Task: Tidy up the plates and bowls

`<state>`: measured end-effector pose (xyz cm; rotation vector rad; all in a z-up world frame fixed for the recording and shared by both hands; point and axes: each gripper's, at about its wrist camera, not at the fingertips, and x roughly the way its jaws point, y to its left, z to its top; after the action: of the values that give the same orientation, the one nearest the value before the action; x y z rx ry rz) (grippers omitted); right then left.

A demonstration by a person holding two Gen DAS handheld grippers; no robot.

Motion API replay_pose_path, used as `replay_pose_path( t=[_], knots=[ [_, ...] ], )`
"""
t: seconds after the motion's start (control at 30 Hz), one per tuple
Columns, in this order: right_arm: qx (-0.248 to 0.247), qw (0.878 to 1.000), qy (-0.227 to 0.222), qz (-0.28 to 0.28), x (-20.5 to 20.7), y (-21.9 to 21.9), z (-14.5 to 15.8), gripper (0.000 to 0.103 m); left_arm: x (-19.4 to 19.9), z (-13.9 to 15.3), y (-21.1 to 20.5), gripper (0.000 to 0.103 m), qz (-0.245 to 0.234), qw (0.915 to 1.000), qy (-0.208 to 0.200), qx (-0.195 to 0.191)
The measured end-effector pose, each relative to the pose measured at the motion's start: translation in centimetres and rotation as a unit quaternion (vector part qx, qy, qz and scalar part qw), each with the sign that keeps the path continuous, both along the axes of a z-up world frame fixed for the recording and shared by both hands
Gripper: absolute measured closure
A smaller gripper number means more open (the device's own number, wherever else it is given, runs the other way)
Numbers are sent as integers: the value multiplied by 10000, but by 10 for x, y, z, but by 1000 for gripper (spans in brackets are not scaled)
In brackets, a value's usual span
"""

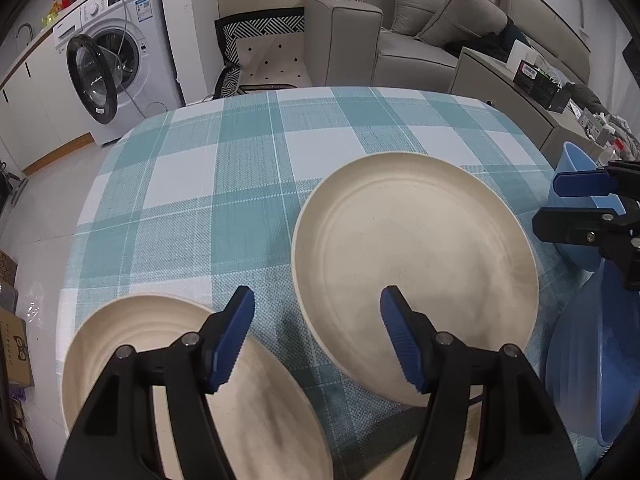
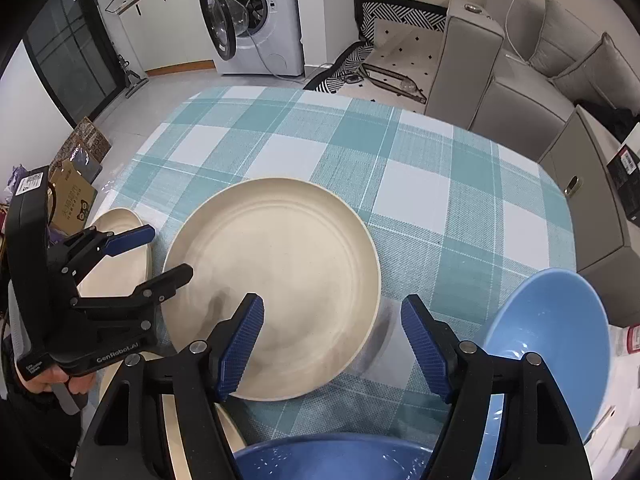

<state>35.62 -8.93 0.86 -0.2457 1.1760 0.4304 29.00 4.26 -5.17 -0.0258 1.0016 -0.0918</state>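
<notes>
A large cream plate [image 1: 412, 264] [image 2: 272, 276] lies on the teal checked tablecloth [image 1: 224, 184]. To its left is a smaller cream plate [image 1: 160, 360] [image 2: 120, 256], and a third cream plate [image 2: 180, 432] shows at the near edge. One blue bowl [image 2: 548, 340] [image 1: 576, 204] is tilted at the right, and another blue bowl [image 2: 332, 456] [image 1: 588, 368] sits near the front. My left gripper [image 1: 317, 300] [image 2: 168, 251] hangs open over the cloth between the two plates. Above the large plate's right rim, my right gripper [image 2: 332, 304] [image 1: 550, 204] is open, holding nothing.
A washing machine [image 1: 120, 52] with its door open stands beyond the table's far left. A grey sofa [image 1: 400, 32] and a low cabinet [image 2: 592, 200] lie behind and to the right. Cardboard boxes [image 2: 76, 192] sit on the floor at the left.
</notes>
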Motion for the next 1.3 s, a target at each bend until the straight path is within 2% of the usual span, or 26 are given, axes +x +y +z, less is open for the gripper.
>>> replay_pose_path(
  t=[0.3,0.47,0.63,0.7,1.17,1.3],
  knots=[
    [-194,9989,436,4,15,-1,-30,29,7,-3,-9,38,-114,9999,123,31],
    [-199,9990,398,-12,18,-1,-31,29,10,-6,-11,38,-138,9997,180,100],
    [-296,9987,350,211,19,9,-30,30,13,-10,-10,38,-109,9996,232,95],
    [-342,9983,392,247,21,10,-34,34,14,-12,-10,38,-124,9995,260,91],
    [-699,9946,685,343,29,15,-62,47,17,-20,-17,38,-319,9987,393,54],
    [-800,9937,681,378,27,17,-66,53,14,-20,-22,43,-398,9984,393,109]
  ],
)
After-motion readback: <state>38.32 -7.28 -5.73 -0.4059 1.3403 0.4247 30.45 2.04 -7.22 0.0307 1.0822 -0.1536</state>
